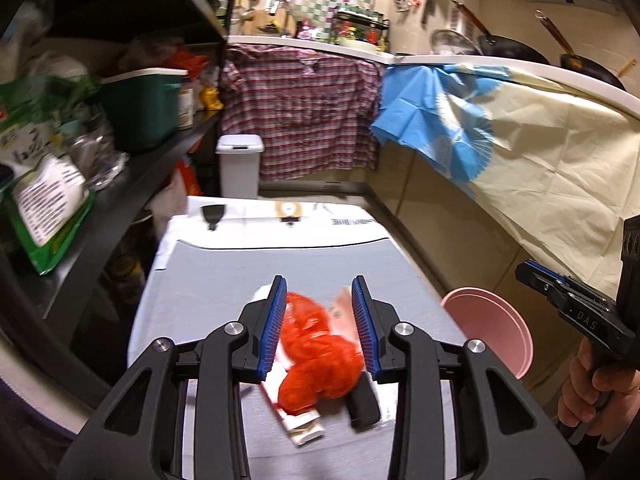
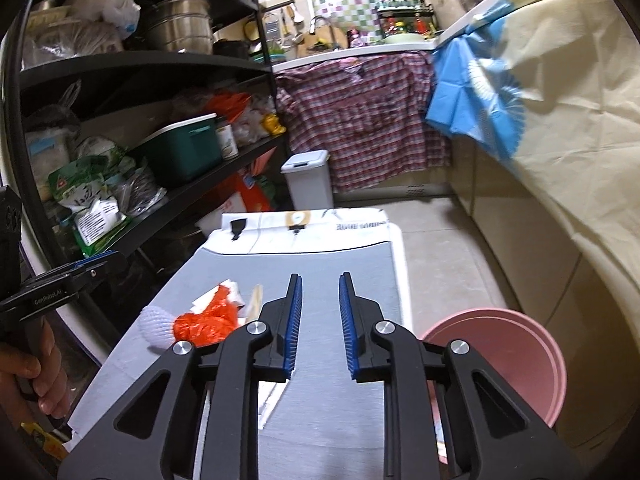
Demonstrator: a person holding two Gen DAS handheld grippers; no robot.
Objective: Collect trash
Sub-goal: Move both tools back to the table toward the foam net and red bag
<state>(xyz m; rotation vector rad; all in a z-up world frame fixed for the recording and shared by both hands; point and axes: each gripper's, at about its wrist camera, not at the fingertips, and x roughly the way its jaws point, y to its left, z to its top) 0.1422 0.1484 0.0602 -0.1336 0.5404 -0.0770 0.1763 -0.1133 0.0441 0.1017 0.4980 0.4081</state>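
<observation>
Right now the trash is a small pile: an orange plastic bag [image 1: 316, 356], all crumpled, with a white foam net [image 2: 158, 326] and some paper scraps [image 1: 304, 428] under and beside it. The pile lies on the grey counter [image 2: 340, 256], near its left side. The left tool [image 1: 320, 332] sits over the pile with its two blue pads spread on either side of the orange bag, and the bag is between them, but I cannot tell if the pads touch it yet. It does not look pinched. The right tool [image 2: 318, 324] is spread too, with nothing between its pads, and it hovers over the bare middle of the counter. So the step looks like the grab: next the left tool needs to press shut on the bag and lift it. A pink bin [image 2: 504, 356] stands on the floor just past the right edge of the counter, and that seems the place to drop the trash. The way there looks open across the counter. On the left a dark shelf [image 2: 152, 60] full of things stands close, so there is little room on that side. The right side has open floor.
</observation>
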